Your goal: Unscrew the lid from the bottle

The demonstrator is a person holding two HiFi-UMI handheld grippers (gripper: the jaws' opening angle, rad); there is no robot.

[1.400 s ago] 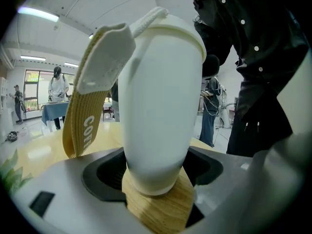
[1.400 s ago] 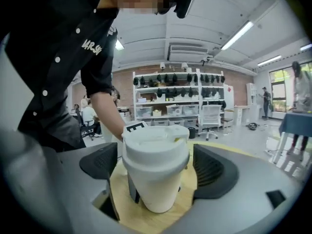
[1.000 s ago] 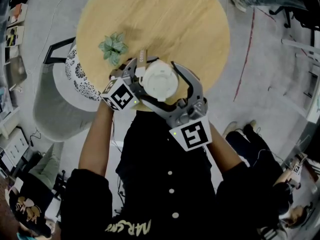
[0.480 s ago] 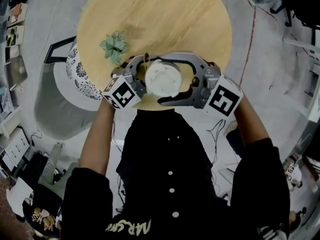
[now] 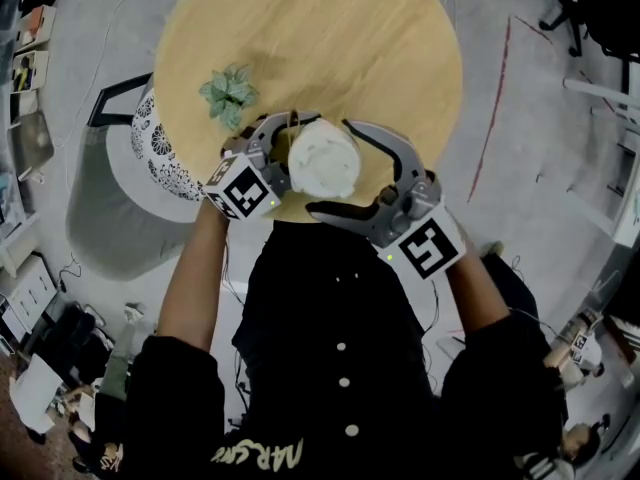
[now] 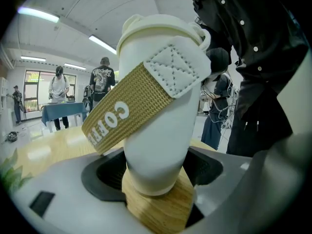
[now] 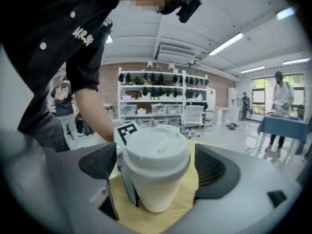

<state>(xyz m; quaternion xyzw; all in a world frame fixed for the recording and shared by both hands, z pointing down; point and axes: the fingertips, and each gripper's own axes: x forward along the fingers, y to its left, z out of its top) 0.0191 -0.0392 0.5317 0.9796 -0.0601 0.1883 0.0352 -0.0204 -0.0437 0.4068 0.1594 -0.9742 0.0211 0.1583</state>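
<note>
A white bottle (image 6: 161, 130) with a tan woven strap (image 6: 131, 106) stands near the front edge of the round wooden table (image 5: 310, 38). Its white lid (image 5: 323, 158) faces up. My left gripper (image 5: 296, 153) is shut on the bottle's lower body (image 6: 156, 174). From the lower right, my right gripper (image 5: 330, 168) reaches around the lid (image 7: 156, 150). Its jaws have just been opening, and the lid sits between the pads (image 7: 214, 167) with a small gap on each side.
A small green plant (image 5: 228, 93) stands on the table left of the bottle. A patterned stool (image 5: 160, 148) is beside the table's left edge. Shelves, a chair and several people fill the room behind.
The right gripper swung round the lid to the right, then came back to the lower right. The left gripper and the bottle stayed where they were.
</note>
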